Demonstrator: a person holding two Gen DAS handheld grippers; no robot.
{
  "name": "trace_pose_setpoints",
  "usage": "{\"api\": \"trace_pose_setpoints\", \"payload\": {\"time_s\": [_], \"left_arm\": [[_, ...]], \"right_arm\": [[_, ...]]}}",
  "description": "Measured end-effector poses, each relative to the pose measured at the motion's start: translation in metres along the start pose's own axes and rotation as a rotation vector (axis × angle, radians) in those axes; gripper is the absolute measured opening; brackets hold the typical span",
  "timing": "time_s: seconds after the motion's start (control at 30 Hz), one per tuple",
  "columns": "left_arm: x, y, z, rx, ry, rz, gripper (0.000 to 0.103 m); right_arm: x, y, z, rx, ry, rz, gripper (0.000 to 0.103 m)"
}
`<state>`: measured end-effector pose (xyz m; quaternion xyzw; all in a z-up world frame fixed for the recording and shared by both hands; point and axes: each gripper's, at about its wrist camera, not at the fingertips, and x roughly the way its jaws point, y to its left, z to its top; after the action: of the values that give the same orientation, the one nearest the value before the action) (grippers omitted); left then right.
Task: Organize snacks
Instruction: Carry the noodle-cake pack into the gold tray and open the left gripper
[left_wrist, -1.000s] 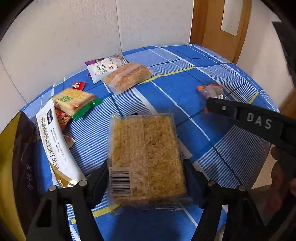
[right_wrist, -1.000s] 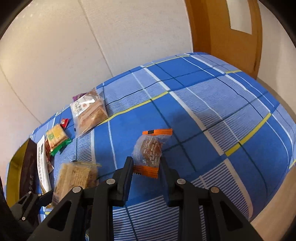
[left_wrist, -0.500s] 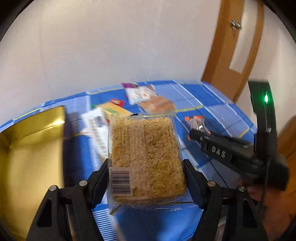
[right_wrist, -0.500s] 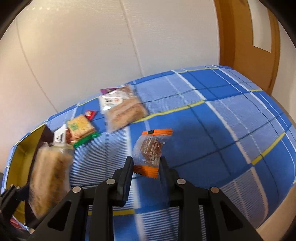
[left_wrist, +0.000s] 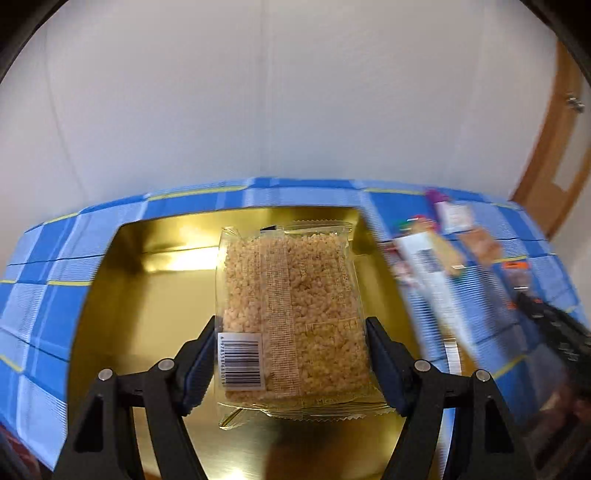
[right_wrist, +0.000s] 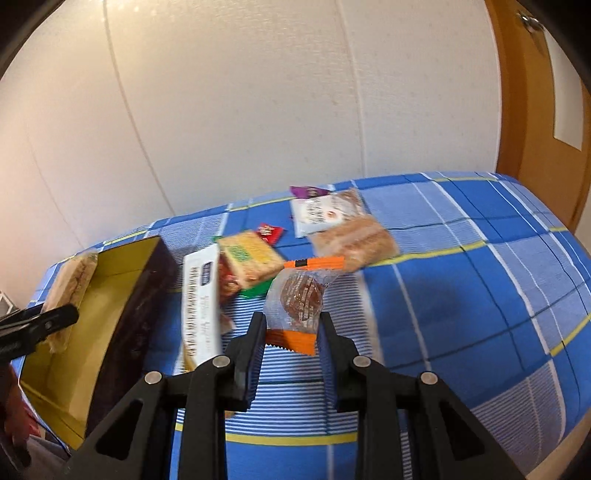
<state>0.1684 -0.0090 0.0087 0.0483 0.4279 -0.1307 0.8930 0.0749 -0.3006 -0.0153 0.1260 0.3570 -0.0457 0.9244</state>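
Note:
My left gripper (left_wrist: 291, 347) is shut on a clear pack of puffed rice cake (left_wrist: 291, 314) and holds it over the open gold-lined box (left_wrist: 147, 302). In the right wrist view that same rice cake pack (right_wrist: 70, 291) hangs above the box (right_wrist: 122, 295) at the left. My right gripper (right_wrist: 291, 325) is shut on a small clear wrapper with orange ends and a brown sweet (right_wrist: 299, 295), above the blue checked tablecloth (right_wrist: 461, 295).
Loose snacks lie right of the box: a long white packet (right_wrist: 201, 295), a yellow cracker pack (right_wrist: 249, 258), a small red sweet (right_wrist: 269, 232), a white-labelled pack (right_wrist: 321, 212) and a clear cake pack (right_wrist: 356, 240). A wall and a wooden door (right_wrist: 535, 92) stand behind.
The left gripper has swung left with the rice cake pack, from over the tablecloth to over the gold box. The right gripper drifted left with its sweet; both grips are unchanged.

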Motion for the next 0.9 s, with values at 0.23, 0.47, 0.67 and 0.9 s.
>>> {"api": "trace_pose_setpoints", "payload": {"time_s": [0.23,0.47,0.67,0.9], "left_arm": [[0.033,0.057,0.012,-0.046,0.122,0.085,0.075],[0.062,0.088,0.019,-0.131,0.216,0.109,0.075],[0.074,0.108,0.023,-0.197,0.224,0.185,0.077],[0.052,0.111,0.018,-0.213,0.148,0.223,0.077]], "right_arm": [[0.008,0.032,0.0,-0.062,-0.003,0.041,0.028],[0.02,0.053,0.0,-0.097,0.014,0.074,0.028],[0.022,0.06,-0.001,-0.11,0.01,0.083,0.028],[0.022,0.064,-0.001,-0.115,-0.004,0.094,0.028]]}}
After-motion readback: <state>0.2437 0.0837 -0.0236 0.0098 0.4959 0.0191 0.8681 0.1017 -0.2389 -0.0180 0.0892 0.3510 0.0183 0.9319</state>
